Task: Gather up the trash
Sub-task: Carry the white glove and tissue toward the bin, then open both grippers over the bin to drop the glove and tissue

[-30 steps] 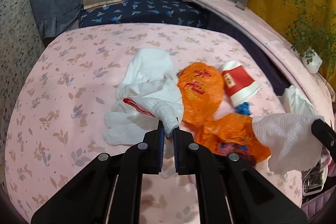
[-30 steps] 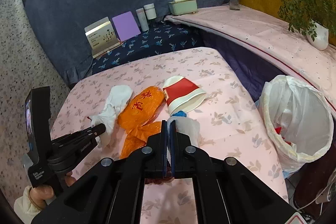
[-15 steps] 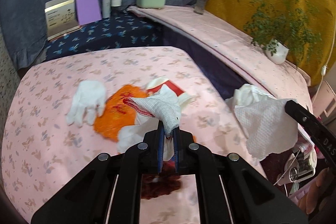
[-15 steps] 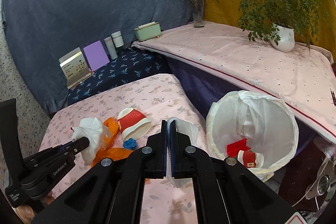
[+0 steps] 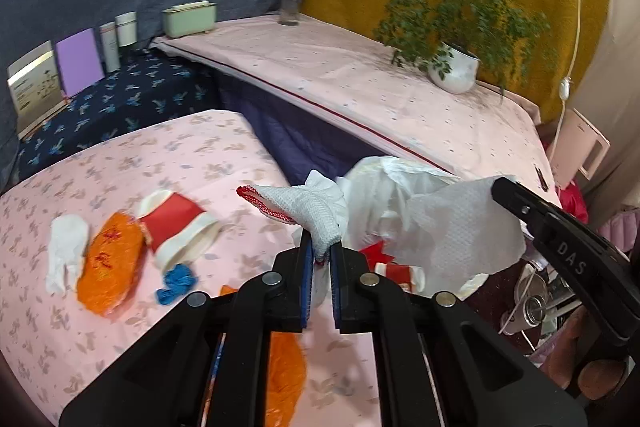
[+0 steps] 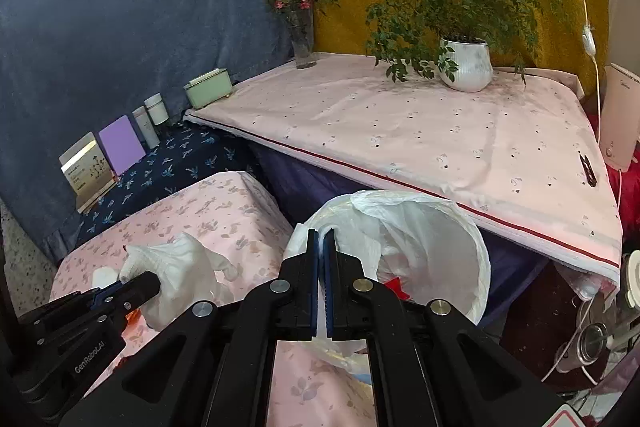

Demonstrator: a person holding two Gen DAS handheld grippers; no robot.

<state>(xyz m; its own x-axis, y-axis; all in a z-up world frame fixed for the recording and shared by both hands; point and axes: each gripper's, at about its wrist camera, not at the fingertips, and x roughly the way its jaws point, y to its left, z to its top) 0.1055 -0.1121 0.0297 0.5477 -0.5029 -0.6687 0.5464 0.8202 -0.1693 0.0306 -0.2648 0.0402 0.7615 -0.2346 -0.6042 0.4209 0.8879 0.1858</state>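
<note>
Bin [image 6: 476, 251] floor behind paper towel [image 5: 460, 227]

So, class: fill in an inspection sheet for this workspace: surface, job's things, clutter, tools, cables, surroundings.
Surface: pink floral cloth covers the table.
Job's things: white-lined trash bin beside the table; red paper cup, orange wrapper, white glove and blue scrap lie on the cloth.
Clutter: orange bag under the left tool.
Tools: left tool shut on a red-trimmed glove; right tool shut on a paper towel.
Cables: white cord down the yellow wall.
Surroundings: potted plant, flower vase, green box.
</note>
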